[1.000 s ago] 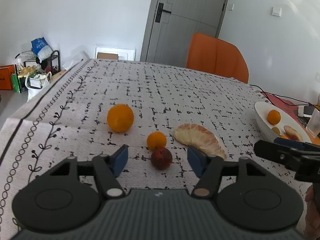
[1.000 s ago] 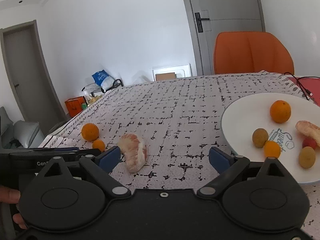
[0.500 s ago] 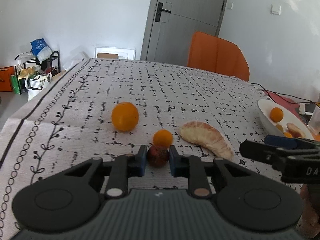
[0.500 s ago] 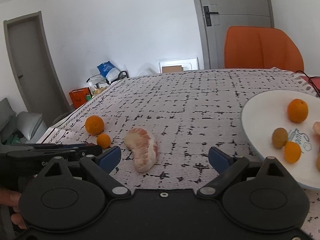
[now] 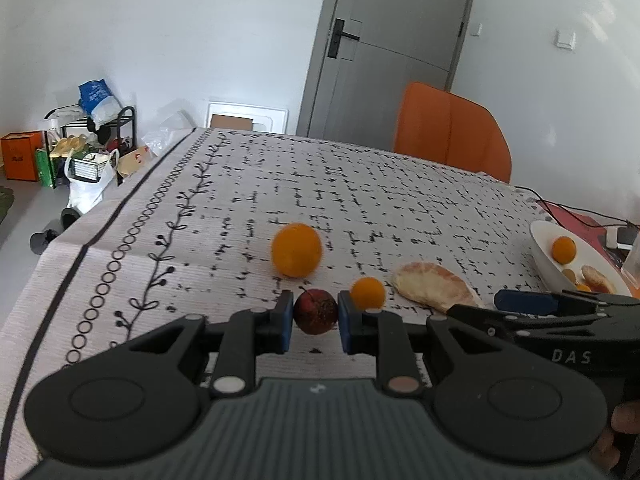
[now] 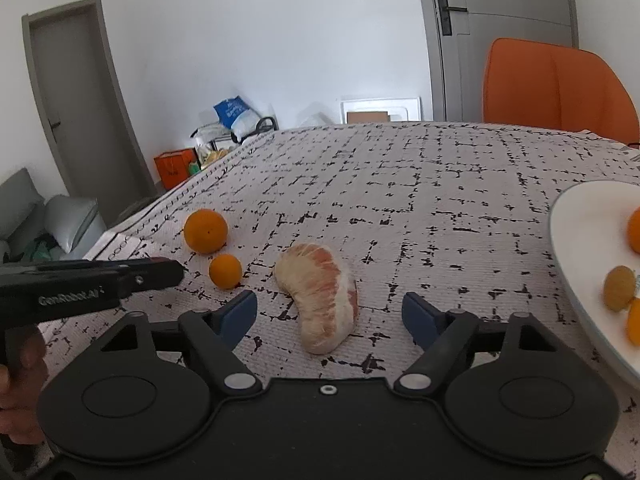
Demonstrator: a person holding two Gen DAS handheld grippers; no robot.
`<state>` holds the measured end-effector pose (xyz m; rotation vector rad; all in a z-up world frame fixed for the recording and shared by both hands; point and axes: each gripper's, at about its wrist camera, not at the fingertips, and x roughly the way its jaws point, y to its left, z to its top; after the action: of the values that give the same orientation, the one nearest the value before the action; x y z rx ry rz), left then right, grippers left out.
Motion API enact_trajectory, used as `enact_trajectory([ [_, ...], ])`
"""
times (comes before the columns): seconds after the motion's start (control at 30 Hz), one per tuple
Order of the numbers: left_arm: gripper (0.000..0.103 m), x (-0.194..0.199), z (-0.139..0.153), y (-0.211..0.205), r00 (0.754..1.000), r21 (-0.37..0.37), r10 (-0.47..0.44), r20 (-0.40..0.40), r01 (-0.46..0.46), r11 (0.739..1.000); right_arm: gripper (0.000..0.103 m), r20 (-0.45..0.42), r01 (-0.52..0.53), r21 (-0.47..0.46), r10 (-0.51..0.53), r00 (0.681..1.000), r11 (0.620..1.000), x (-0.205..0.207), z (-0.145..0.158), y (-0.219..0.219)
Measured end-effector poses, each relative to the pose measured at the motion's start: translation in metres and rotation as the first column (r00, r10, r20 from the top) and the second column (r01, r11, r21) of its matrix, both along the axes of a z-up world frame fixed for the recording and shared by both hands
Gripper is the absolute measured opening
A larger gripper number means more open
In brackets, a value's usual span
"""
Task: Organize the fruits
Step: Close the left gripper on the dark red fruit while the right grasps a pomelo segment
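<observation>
Small dark-red fruit (image 5: 315, 311), stemmed, dull skin, pinched between the blue pads of the left claw (image 5: 313, 322) low over the patterned worktop (image 5: 360, 200). Small orange (image 5: 367, 293) just right of the red fruit; large orange (image 5: 296, 249) just behind it. Peeled pomelo segment (image 6: 320, 298) further right, lying between the wide-spread fingers of the right claw (image 6: 330, 316), untouched. White plate (image 6: 576, 248) with fruit far right. Worktop's left edge well apart; open cloth beyond.

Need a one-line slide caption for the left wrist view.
Left gripper shut on a small dark red fruit above the patterned tablecloth, with two oranges and a peeled citrus segment just beyond.
</observation>
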<state>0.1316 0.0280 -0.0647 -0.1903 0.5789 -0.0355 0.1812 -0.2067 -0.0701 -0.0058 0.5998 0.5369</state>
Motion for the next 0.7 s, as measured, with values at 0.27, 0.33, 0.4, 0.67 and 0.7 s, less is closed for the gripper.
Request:
enact_trajectory([
  [0.27,0.022,0.000,-0.001,0.016,0.999,-0.007,0.039,-0.011,-0.039,0.999,0.070,0.003,-0.033,-0.044,0.034,0.999,0.998,0.009,-0.001,0.017],
  [0.33,0.022,0.000,0.000,0.017,0.999,-0.001,0.040,-0.011,-0.040,0.999,0.067,0.006,-0.041,-0.053,0.042,0.999,0.998,0.011,-0.001,0.021],
  [0.4,0.022,-0.001,0.000,0.018,0.999,0.002,0.043,-0.009,-0.043,0.999,0.066,0.012,-0.039,-0.064,0.040,0.999,0.997,0.013,-0.001,0.024],
  [0.67,0.022,-0.002,0.005,0.016,0.999,0.011,0.045,-0.006,-0.045,0.999,0.040,0.040,-0.042,-0.126,0.047,0.998,0.991,0.011,0.001,0.026],
  [0.7,0.022,-0.002,0.006,0.015,0.999,0.013,0.041,-0.003,-0.041,0.999,0.040,0.040,-0.042,-0.119,0.047,0.998,0.992,0.010,0.002,0.023],
])
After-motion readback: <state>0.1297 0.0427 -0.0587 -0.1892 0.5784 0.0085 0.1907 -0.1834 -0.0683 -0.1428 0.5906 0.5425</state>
